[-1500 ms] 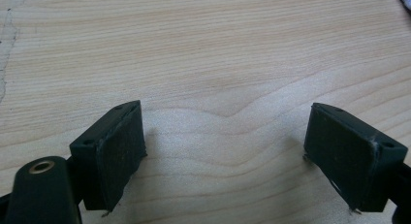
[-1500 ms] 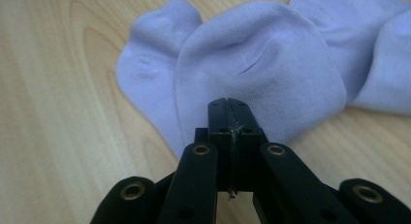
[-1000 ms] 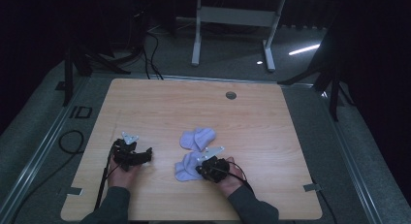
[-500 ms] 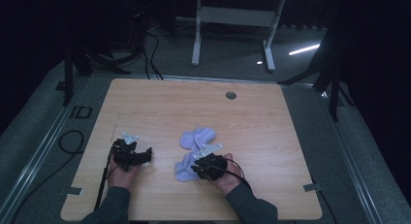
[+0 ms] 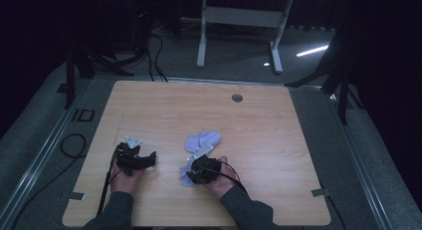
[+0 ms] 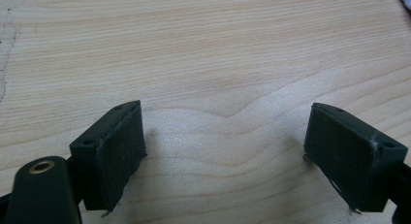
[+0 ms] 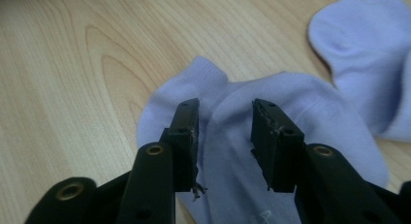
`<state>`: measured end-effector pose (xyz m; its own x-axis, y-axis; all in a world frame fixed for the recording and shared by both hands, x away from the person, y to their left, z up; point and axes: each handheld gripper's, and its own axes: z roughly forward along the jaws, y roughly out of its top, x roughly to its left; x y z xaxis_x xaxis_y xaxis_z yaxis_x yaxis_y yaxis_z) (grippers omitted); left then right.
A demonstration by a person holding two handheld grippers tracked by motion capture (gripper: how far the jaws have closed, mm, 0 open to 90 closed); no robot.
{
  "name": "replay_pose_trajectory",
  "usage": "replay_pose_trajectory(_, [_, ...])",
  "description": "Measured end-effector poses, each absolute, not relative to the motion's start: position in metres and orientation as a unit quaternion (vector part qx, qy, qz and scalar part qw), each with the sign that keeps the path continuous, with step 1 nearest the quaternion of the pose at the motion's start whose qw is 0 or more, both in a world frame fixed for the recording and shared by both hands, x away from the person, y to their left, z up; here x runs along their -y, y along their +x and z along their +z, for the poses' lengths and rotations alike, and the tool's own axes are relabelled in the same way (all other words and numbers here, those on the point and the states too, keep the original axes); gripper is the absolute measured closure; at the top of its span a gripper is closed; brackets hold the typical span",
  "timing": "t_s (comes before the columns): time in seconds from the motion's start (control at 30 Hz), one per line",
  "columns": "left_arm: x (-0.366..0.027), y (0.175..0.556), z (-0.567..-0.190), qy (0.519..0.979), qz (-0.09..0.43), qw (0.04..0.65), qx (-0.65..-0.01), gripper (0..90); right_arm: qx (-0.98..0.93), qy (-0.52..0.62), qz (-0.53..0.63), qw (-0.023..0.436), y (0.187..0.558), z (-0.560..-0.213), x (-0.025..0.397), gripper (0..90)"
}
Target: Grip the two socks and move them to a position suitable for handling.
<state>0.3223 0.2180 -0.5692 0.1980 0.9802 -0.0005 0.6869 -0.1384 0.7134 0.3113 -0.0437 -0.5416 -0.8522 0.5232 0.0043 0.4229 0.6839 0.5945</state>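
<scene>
Two lavender socks lie near the table's front middle. The near sock is flat under my right gripper, whose jaws stand partly apart, one on each side of a fold in the sock, pressing down on the fabric. The other sock lies just beyond, its end touching the first. My left gripper rests to the left on bare wood, jaws wide apart with nothing between them.
The wooden table has a round cable hole at its back middle. A cable loops off the left edge. A desk frame stands on the floor behind.
My right gripper has slid a little left, farther onto the near sock. The left gripper has stayed put.
</scene>
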Motion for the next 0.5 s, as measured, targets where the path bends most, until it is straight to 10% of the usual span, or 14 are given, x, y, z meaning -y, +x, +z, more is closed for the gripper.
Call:
replay_pose_trajectory(0.27, [-0.218,0.322,-0.569,0.714,0.245,0.300,-0.584,14.3,-0.910,0.272,0.306,0.070,0.314,-0.542,0.045,86.3])
replay_pose_trajectory(0.5, [-0.218,0.322,-0.569,0.714,0.245,0.299,-0.584,14.3,-0.900,0.276,0.330,0.075,0.311,-0.532,0.053,88.6])
